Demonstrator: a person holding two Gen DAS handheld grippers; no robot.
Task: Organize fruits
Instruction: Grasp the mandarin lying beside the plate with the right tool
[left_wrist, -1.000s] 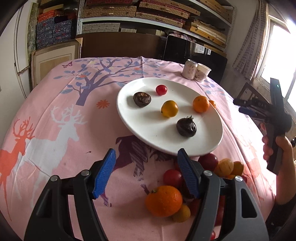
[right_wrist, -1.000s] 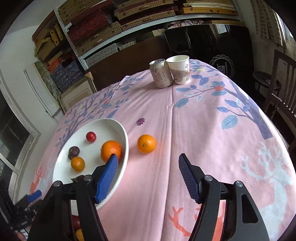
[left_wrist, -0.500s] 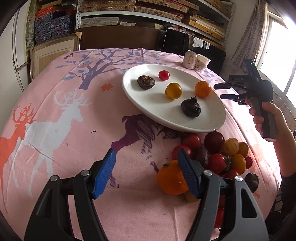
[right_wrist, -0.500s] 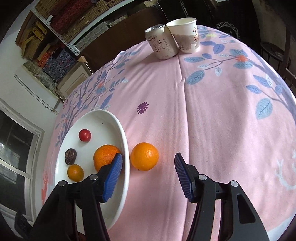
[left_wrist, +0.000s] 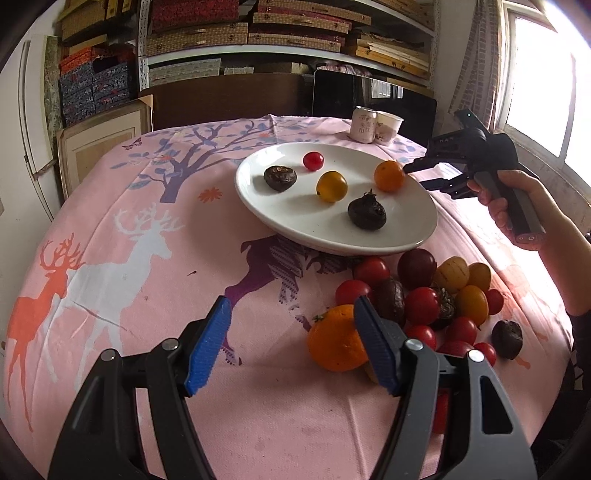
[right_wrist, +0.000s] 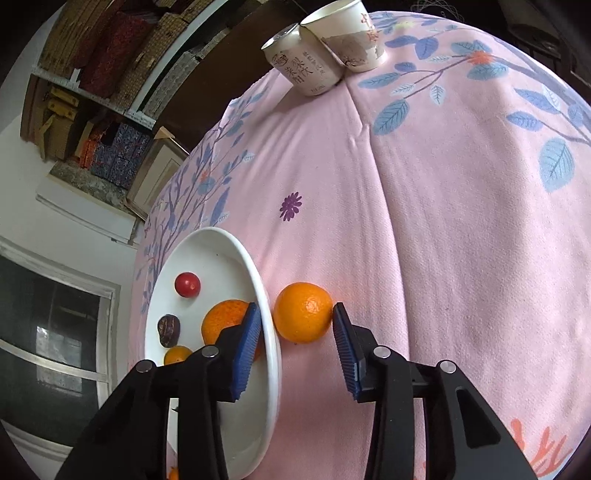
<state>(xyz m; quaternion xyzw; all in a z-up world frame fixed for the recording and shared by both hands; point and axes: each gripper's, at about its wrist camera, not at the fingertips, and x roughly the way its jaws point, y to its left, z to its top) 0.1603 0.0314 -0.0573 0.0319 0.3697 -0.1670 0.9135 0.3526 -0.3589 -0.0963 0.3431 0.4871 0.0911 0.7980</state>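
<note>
The right gripper (right_wrist: 295, 332) closes around a stray orange (right_wrist: 303, 312) lying on the table just outside the plate's (right_wrist: 267, 306) rim, pads not yet pressing; the left gripper (left_wrist: 291, 343) hangs open beside the fruit pile (left_wrist: 424, 299) at the table's near edge.

I see a round table under a pink cloth (left_wrist: 155, 206) printed with deer and trees. On it sit a white plate (left_wrist: 295, 218), a pile of loose fruit (left_wrist: 424, 299) just beside the plate's near rim, and a lone orange (right_wrist: 303, 312) just beside its far rim. A can (right_wrist: 304, 62) and a paper cup (right_wrist: 351, 35) stand touching at the far edge.
</note>
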